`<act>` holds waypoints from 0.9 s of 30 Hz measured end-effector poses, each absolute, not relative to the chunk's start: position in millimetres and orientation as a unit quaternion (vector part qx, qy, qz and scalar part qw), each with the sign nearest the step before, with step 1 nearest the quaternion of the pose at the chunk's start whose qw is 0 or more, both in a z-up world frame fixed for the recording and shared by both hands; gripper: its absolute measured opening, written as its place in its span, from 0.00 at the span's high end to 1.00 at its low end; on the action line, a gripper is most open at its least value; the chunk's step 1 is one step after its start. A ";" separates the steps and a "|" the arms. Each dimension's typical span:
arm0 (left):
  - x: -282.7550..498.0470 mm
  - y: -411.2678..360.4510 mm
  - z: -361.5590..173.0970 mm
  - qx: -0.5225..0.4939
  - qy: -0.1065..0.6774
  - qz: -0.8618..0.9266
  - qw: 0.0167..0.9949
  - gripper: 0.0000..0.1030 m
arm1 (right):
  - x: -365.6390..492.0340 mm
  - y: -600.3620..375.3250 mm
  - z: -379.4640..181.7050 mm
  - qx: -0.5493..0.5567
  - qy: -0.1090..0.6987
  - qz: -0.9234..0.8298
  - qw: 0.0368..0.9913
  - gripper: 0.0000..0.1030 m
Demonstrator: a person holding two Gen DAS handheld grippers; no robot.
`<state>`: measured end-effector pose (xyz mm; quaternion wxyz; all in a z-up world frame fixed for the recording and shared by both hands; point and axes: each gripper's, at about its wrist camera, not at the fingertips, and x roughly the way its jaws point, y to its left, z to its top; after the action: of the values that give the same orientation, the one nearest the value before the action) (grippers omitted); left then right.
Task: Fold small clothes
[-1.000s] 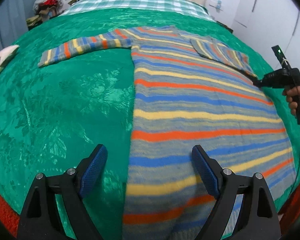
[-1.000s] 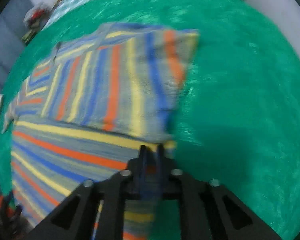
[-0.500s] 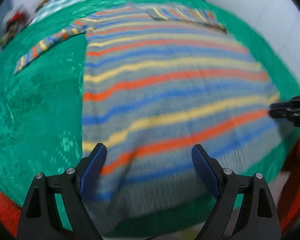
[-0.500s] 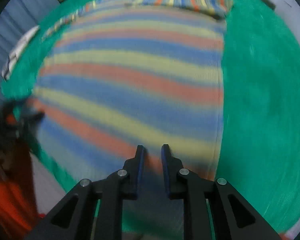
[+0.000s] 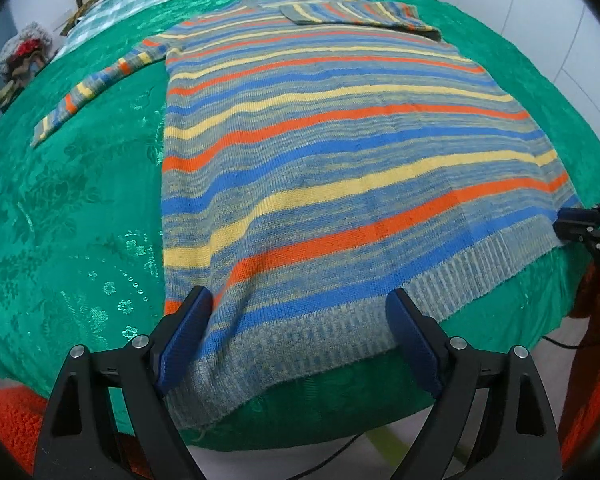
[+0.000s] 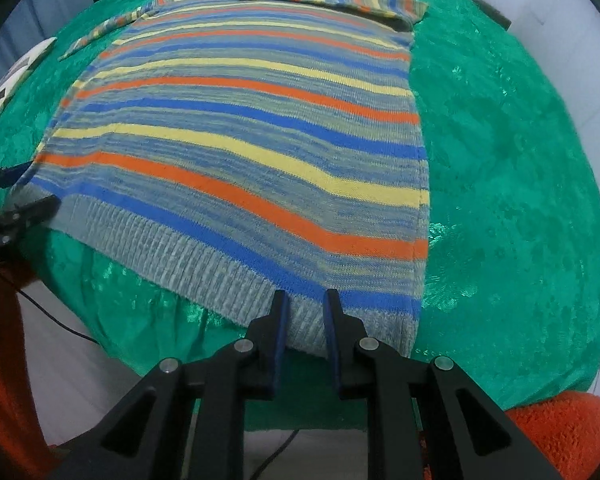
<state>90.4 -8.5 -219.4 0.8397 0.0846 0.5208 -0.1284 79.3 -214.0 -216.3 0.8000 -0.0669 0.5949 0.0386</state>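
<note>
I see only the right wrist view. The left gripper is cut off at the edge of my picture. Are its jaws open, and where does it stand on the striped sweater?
Observer: The left gripper is wide open. Its two fingers straddle the ribbed hem of the striped sweater close to the hem's left corner, and they do not pinch it.
Operator: Thank you. Beyond the outstretched sleeve my view is dark. Does something lie there?
Observer: Yes. A grey and red heap, too small to identify, sits past the far-left edge of the green bedcover, well apart from the outstretched sleeve.
</note>
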 end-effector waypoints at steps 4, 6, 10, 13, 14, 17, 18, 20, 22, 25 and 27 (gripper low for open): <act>90.0 -9.1 -219.1 0.087 0.519 -0.128 0.841 0.12 | 76.8 -202.7 -207.2 -0.076 0.580 0.026 0.811 0.82; 90.0 -9.5 -219.3 0.088 0.518 -0.126 0.841 0.12 | 68.9 -204.1 -196.6 -0.075 0.566 0.020 0.821 0.82; 89.4 -10.5 -219.4 0.089 0.517 -0.124 0.842 0.12 | 52.3 -206.8 -174.5 -0.084 0.533 0.002 0.842 0.79; 89.5 -11.1 -219.5 0.090 0.517 -0.123 0.842 0.12 | 49.8 -199.4 -161.7 -0.096 0.508 -0.016 0.856 0.60; 89.5 -11.1 -219.5 0.090 0.517 -0.123 0.842 0.12 | 48.9 -199.5 -158.2 -0.098 0.501 -0.021 0.860 0.58; 89.4 -10.9 -219.5 0.090 0.516 -0.124 0.843 0.12 | 47.2 -198.9 -151.4 -0.108 0.489 -0.032 0.865 0.57; 89.3 -10.8 -219.7 0.090 0.516 -0.123 0.843 0.12 | 49.7 -199.9 -151.1 -0.109 0.487 -0.035 0.866 0.57; 89.1 -10.6 -219.9 0.089 0.515 -0.123 0.844 0.12 | 50.2 -200.5 -150.5 -0.111 0.486 -0.039 0.866 0.53; 89.1 -10.6 -220.0 0.088 0.514 -0.123 0.844 0.12 | 50.8 -202.1 -151.3 -0.108 0.486 -0.042 0.866 0.52; 89.1 -10.7 -220.2 0.088 0.513 -0.123 0.845 0.12 | 51.4 -204.0 -151.6 -0.108 0.486 -0.047 0.866 0.52; 89.0 -10.5 -220.4 0.087 0.514 -0.123 0.845 0.11 | 51.7 -205.2 -151.9 -0.107 0.485 -0.049 0.866 0.52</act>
<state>89.0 -10.5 -220.4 0.8446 0.0873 0.5137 -0.1230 51.7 -205.2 -151.9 0.8665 -0.1070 0.4851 -0.0493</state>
